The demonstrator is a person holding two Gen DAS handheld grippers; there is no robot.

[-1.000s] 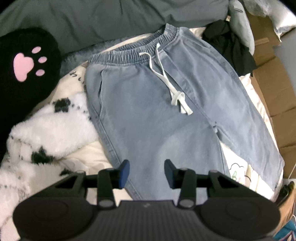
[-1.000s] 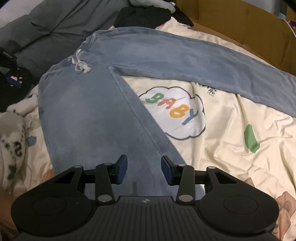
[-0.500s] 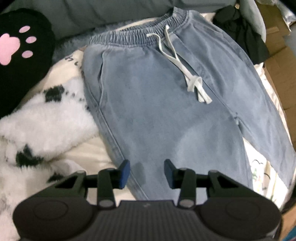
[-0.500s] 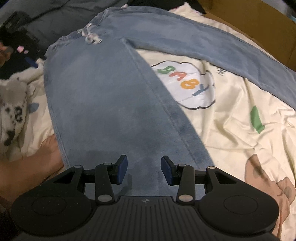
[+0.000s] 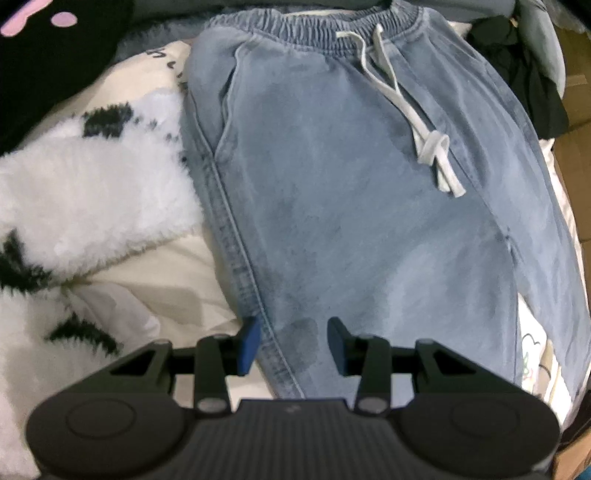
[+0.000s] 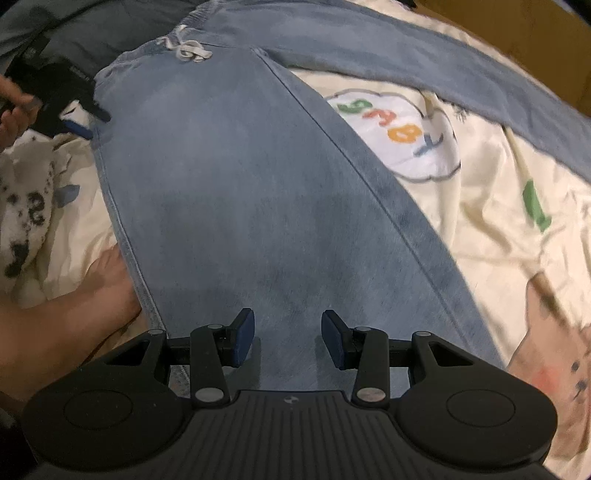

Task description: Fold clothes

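In the left wrist view, the pair of light blue denim trousers with an elastic waistband (image 5: 332,177) lies spread flat, waistband at the far end and legs running toward the near edge, a layout that suits a lengthwise fold. Its white drawstring (image 5: 413,110) trails loose over the front. The left gripper (image 5: 293,345) hangs just above the trousers' left side seam, its blue pads apart with nothing pinched between them; placed there, it looks ready to take that edge. Left of the trousers sits a fluffy white blanket with black patches (image 5: 92,192), with a black plush cushion bearing pink paw marks (image 5: 55,40) at the far left, and a crumpled black garment (image 5: 524,74) at the far right. In the right wrist view, the right gripper (image 6: 288,339) hovers over the near leg of the trousers (image 6: 229,177), jaws likewise parted and empty, probably aiming at the lower leg so both ends lift together. The far leg splays away to the right. Everything rests on a cream bedsheet printed with a cloud and coloured letters (image 6: 491,229). A person's bare foot (image 6: 107,280) rests on the sheet touching the trousers' left edge, and brown cardboard (image 6: 517,33) stands beyond the far right.
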